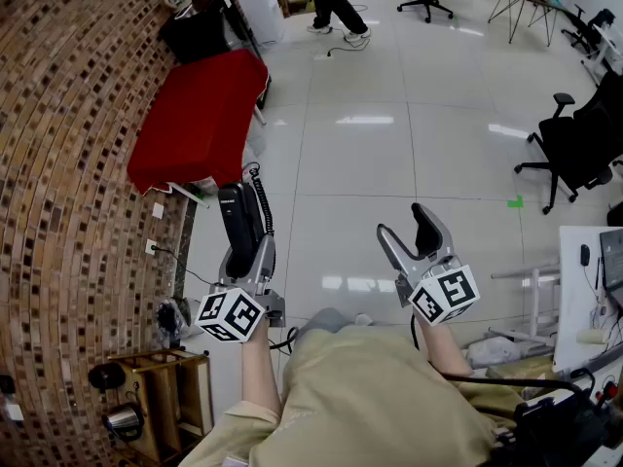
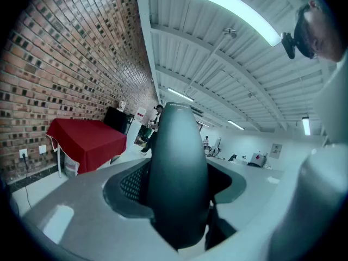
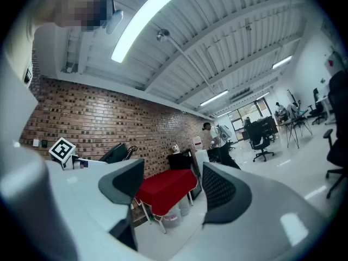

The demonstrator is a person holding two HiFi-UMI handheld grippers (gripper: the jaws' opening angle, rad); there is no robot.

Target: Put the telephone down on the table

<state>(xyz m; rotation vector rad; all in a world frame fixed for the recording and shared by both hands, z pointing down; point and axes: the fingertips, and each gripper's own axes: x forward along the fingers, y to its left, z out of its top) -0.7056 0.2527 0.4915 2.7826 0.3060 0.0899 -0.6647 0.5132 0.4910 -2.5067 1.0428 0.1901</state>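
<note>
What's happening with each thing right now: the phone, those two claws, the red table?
telephone: held in the air, not yet on the table.
left gripper: shut on the telephone.
right gripper: open, nothing between its jaws.
red-covered table: standing by the brick wall, apart from the telephone.

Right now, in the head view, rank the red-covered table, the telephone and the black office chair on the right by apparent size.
1. red-covered table
2. black office chair
3. telephone, smallest even though it is nearest the camera
</note>
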